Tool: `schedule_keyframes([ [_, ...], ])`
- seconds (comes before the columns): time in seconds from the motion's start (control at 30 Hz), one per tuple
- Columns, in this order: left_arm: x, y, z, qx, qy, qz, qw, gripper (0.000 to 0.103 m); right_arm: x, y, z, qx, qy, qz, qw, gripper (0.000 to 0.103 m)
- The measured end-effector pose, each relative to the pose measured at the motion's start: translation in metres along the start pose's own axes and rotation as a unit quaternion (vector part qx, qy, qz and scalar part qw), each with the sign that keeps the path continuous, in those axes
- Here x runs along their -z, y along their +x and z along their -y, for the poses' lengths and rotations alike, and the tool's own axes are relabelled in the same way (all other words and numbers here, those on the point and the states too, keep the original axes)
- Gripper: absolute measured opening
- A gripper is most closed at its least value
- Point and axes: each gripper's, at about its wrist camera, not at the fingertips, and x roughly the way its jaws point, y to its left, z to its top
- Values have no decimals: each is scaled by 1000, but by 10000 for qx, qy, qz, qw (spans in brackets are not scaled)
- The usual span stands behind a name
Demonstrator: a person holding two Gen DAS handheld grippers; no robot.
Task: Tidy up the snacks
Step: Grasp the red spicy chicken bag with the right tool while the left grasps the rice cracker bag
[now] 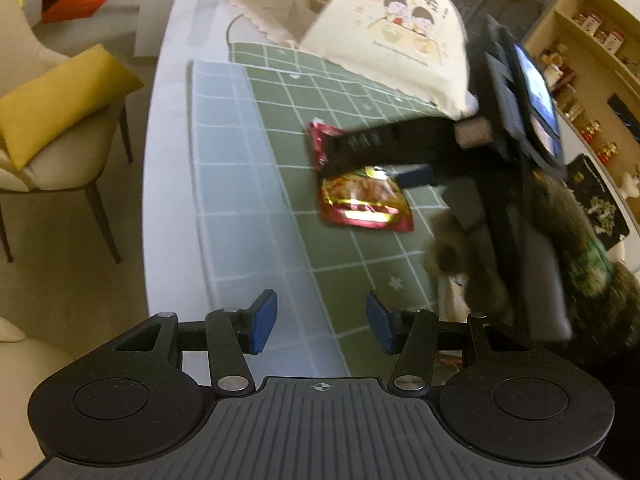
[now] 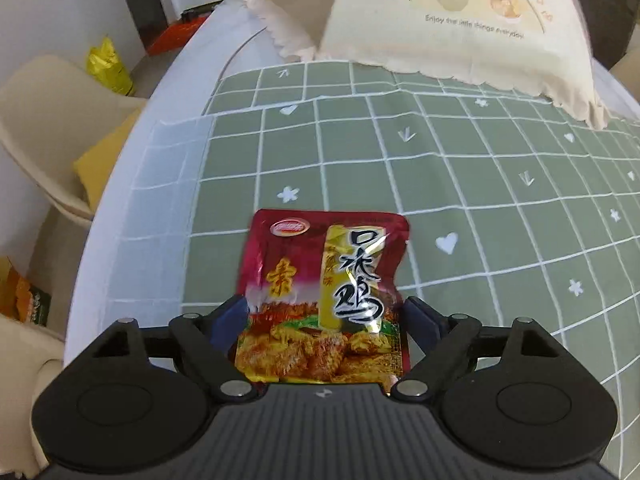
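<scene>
My right gripper has its jaws spread wide to either side of the red snack packet, pads clear of it — straddling it, I'd judge, for a pickup. The packet lies flat on the green checked cloth over the table. My left gripper hangs half open and empty nearby. The cream food cover sits beyond.

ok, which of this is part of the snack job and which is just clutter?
Job:
- red snack packet, between the right gripper fingers, open
- left gripper, open, empty

Lying about:
- cream food cover
- green checked tablecloth
- yellow cushion
- chair
- shelves
</scene>
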Motion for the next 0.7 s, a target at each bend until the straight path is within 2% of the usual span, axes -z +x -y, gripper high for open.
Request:
schedule_keyframes([
  [0.1, -3, 4, 1, 37, 31, -42, 10000, 55, 11, -6, -5, 140, -588, 57, 9982, 75],
  [0.13, -4, 6, 4, 73, 70, -57, 9999, 55, 16, -12, -3, 178, -678, 153, 9974, 62],
  [0.17, -4, 8, 7, 110, 126, -78, 9998, 55, 17, -17, 2, 148, -670, 173, 9975, 53],
  [0.23, -2, 13, 16, 209, 245, -143, 9994, 55, 19, -27, 19, 171, -549, 191, 9982, 47],
  [0.37, 1, 24, 37, 478, 529, -306, 9970, 55, 34, -39, 62, 628, -496, 240, 9965, 47],
  [0.53, 5, 36, 77, 873, 1266, -601, 9863, 55, 69, -64, 106, 774, -215, 205, 9966, 47],
  [0.7, 11, 42, 119, 791, 2100, -603, 9726, 55, 127, -99, 129, 1044, 158, 276, 9940, 47],
])
